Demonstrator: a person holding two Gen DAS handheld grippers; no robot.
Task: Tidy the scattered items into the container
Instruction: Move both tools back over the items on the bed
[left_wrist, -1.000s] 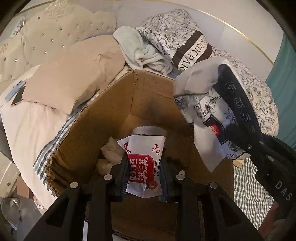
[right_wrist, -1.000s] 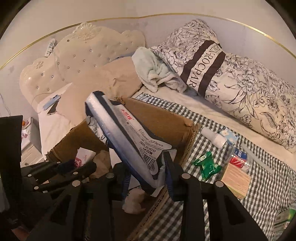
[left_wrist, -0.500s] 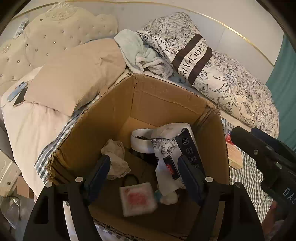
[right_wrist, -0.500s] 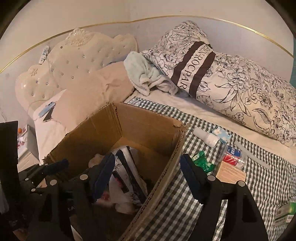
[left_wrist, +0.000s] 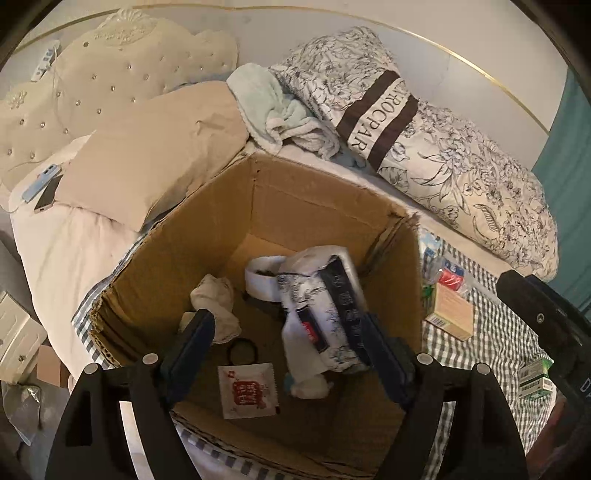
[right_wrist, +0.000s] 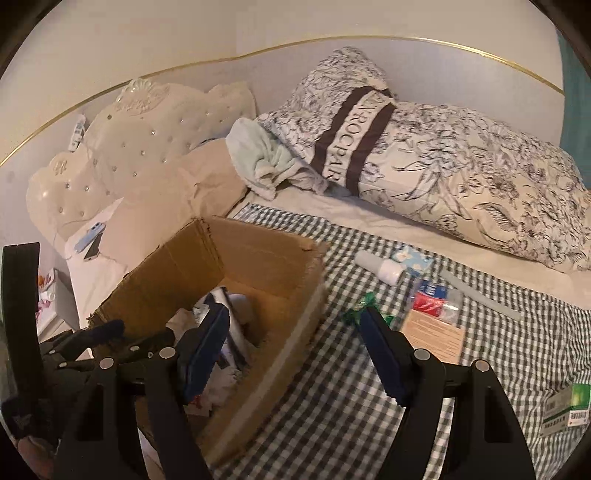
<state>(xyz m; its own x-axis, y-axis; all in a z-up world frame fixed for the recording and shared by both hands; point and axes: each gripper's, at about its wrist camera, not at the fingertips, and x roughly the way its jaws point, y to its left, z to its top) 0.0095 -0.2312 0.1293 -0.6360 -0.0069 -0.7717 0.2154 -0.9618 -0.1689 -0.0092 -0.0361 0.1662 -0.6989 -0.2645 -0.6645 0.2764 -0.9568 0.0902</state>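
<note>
An open cardboard box (left_wrist: 314, 206) stands on the bed. On its floor lie a red-and-white sachet (left_wrist: 247, 389), a dark-blue patterned packet (left_wrist: 325, 306), a crumpled white cloth (left_wrist: 218, 299), a white roll (left_wrist: 262, 280) and a black hair tie (left_wrist: 242, 349). My left gripper (left_wrist: 284, 325) hovers above the box, its jaws opening with nothing between them. My right gripper (right_wrist: 293, 317) hangs open and empty over the box's right rim (right_wrist: 314, 291). On the checked blanket (right_wrist: 332, 387) lie a white bottle (right_wrist: 380, 267), a green wrapper (right_wrist: 360, 306), a red packet (right_wrist: 430, 299), a tan carton (right_wrist: 434, 334) and a green-white box (right_wrist: 565, 406).
A floral duvet roll (right_wrist: 461, 177), a mint towel (right_wrist: 258, 155) and a beige pillow (left_wrist: 147, 155) crowd the bed's far side below a tufted headboard (right_wrist: 147, 125). Two phones (left_wrist: 42, 190) lie at the left. A bedside cabinet (left_wrist: 16, 343) stands beyond the bed's left edge.
Both grippers opened. The sachet dropped from the left one and the patterned packet from the right one, both onto the box floor. Both grippers drew back; the right one swung toward the blanket.
</note>
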